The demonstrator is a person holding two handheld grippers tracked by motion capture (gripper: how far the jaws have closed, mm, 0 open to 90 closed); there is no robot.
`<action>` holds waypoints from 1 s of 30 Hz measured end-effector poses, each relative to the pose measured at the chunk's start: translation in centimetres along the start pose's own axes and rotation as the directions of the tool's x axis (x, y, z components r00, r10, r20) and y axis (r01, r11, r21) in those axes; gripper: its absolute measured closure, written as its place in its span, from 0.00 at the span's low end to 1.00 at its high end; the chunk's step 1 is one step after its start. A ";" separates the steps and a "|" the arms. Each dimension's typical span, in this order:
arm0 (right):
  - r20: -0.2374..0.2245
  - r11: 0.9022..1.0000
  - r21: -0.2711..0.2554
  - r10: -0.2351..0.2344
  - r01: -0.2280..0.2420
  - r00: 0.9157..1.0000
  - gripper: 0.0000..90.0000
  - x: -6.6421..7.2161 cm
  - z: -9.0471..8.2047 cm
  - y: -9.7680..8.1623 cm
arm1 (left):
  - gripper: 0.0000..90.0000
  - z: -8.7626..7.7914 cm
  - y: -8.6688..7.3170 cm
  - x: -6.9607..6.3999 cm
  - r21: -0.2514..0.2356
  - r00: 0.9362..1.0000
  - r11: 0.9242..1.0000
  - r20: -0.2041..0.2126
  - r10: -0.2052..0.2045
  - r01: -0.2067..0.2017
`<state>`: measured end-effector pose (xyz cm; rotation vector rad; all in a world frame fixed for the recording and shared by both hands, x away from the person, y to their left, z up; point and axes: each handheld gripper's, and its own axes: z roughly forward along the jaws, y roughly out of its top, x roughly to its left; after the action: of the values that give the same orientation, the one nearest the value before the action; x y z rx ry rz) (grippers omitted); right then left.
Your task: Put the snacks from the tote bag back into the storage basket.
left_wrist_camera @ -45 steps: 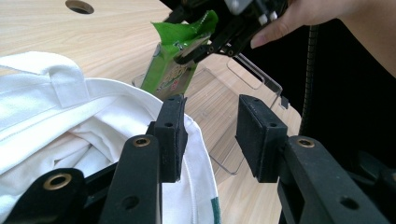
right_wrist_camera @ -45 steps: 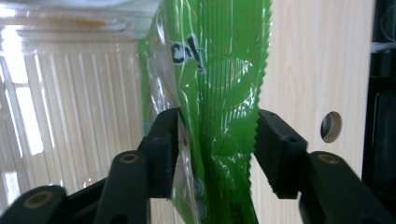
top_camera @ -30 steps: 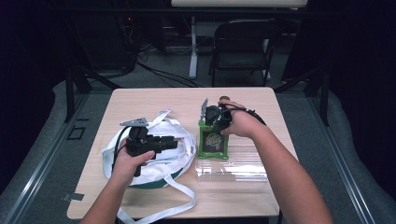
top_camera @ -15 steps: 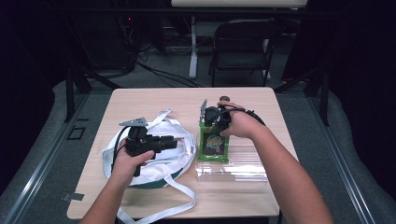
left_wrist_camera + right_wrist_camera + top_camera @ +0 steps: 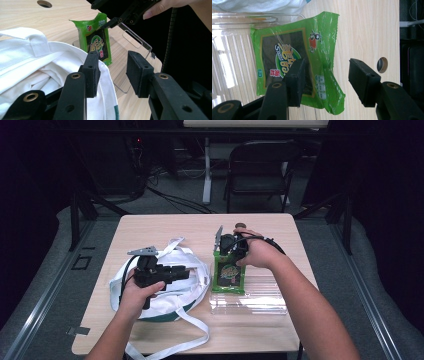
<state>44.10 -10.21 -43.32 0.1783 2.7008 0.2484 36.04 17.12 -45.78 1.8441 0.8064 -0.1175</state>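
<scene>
Counter (image 5: 150,227): light wood, with a round cable hole (image 5: 382,64) near its far edge, beyond your right claw.
Chair (image 5: 260,170): dark folding one past the counter, well apart from your work.
White bag (image 5: 172,292): cloth, with long straps, in front of your left hand; its rim lies between you and the packet.
Clear tray (image 5: 250,297): see-through plastic, flat on the counter, just beside the bag.
Green packet (image 5: 229,275): a snack pouch propped up in the tray's far end, leaning slightly.
Right claw (image 5: 324,82): its jaws stand open over the packet's top edge, one pad in front of its printed face; you grip nothing.
Left claw (image 5: 112,72): parted, one pad against the bag's rim, the other clear of it; the packet stands beyond.
</scene>
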 end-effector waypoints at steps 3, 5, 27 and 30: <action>-0.001 1.000 -0.001 -0.001 0.001 1.000 0.53 0.0 -0.1 -0.1 | 0.69 0.0 0.0 0.0 -0.002 1.000 1.000 0.000 -0.002 0.002; -0.001 1.000 0.001 0.001 -0.001 1.000 0.53 0.0 -0.2 -0.1 | 0.69 0.0 0.0 0.0 -0.002 1.000 1.000 0.000 -0.003 0.003; 0.001 0.998 -0.014 0.060 -0.060 0.998 0.52 0.3 -2.9 -2.1 | 0.69 -0.4 -0.1 0.2 -0.010 1.000 1.000 -0.018 -0.009 0.009; 0.001 0.997 -0.024 0.068 -0.068 0.998 0.52 0.4 -3.2 -2.4 | 0.69 -0.4 -0.1 0.2 -0.011 1.000 1.000 -0.018 -0.011 0.011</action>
<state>42.21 -12.98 -41.04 0.2632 2.6913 0.3000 36.05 17.59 -45.77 1.8333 0.8286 -0.1033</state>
